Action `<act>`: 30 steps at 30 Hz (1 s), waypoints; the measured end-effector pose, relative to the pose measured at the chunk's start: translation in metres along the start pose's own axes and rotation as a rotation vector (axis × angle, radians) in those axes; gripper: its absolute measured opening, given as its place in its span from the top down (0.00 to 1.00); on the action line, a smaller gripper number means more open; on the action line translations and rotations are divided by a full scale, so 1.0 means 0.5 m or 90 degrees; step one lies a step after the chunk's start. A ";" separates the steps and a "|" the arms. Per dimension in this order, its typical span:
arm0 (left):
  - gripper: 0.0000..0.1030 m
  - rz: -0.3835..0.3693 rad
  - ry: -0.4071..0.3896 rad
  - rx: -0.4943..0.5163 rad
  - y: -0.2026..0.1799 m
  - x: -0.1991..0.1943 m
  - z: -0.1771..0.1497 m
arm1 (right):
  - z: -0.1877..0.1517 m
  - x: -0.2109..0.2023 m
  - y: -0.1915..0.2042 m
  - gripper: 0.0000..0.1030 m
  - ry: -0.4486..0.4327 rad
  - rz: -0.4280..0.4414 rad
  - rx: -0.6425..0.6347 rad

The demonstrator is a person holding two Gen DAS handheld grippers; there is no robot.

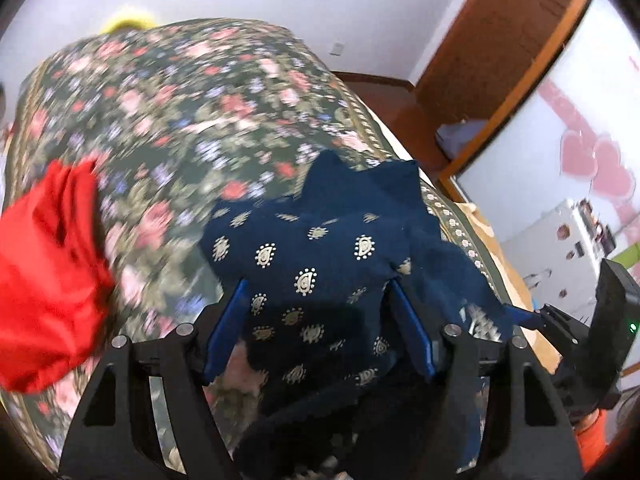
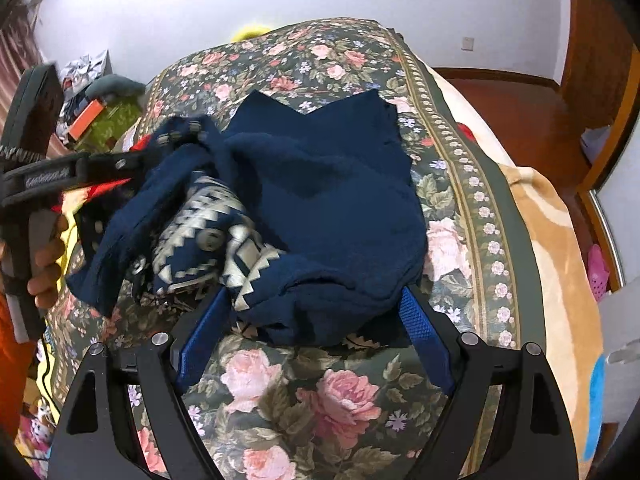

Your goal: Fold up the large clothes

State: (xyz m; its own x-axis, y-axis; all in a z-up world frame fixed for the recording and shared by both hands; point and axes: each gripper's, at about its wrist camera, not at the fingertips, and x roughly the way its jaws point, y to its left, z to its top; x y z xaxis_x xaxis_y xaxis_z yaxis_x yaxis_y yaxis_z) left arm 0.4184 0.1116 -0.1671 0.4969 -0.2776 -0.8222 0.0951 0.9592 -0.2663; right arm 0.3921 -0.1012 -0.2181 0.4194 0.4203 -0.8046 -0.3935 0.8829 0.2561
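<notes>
A dark blue garment (image 2: 328,200) with a silver-white pattern lies bunched on the floral bedspread (image 2: 304,396). In the left wrist view its gold-teardrop-printed part (image 1: 320,264) lies between my left gripper's (image 1: 318,292) wide-apart blue fingers (image 1: 228,328); the cloth drapes over them, not pinched. My right gripper (image 2: 316,300) is open, its blue fingers (image 2: 424,332) on either side of the garment's near edge. The left gripper also shows in the right wrist view (image 2: 100,168), at the garment's left edge.
A red cloth (image 1: 44,280) lies on the bed at the left. A yellow thing (image 2: 250,32) sits beyond the bed's far end. An orange blanket (image 2: 560,248) hangs off the right side. A wooden door (image 1: 500,40) and floor are at the right; clutter is at the left.
</notes>
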 end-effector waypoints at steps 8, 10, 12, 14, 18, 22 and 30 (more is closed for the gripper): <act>0.30 0.058 0.025 0.072 -0.130 0.081 0.098 | -0.003 -0.030 -0.072 0.19 -0.019 -0.025 0.050; 0.30 0.063 0.004 0.092 -0.149 0.069 0.102 | -0.006 -0.041 -0.072 0.19 -0.024 -0.023 0.042; 0.30 0.047 -0.019 0.095 -0.151 0.043 0.096 | -0.011 -0.056 -0.060 0.19 -0.031 -0.019 0.024; 0.30 0.034 -0.029 0.091 -0.146 0.014 0.086 | -0.011 -0.067 -0.042 0.19 -0.035 -0.017 0.004; 0.30 0.059 -0.068 0.077 -0.114 -0.080 0.046 | -0.010 -0.077 0.010 0.19 -0.035 -0.010 -0.035; 0.30 0.113 -0.116 0.084 -0.067 -0.175 -0.009 | -0.010 -0.080 0.074 0.19 -0.038 0.000 -0.069; 0.30 0.203 -0.125 0.022 0.107 -0.285 -0.165 | 0.008 -0.051 0.218 0.19 -0.036 0.008 -0.161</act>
State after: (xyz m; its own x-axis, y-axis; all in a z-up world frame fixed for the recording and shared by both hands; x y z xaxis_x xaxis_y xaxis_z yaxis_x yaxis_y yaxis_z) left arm 0.2817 0.1981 -0.1058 0.6615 0.0481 -0.7484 -0.0642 0.9979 0.0073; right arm 0.3419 -0.0149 -0.1672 0.4560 0.4484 -0.7688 -0.5881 0.8002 0.1178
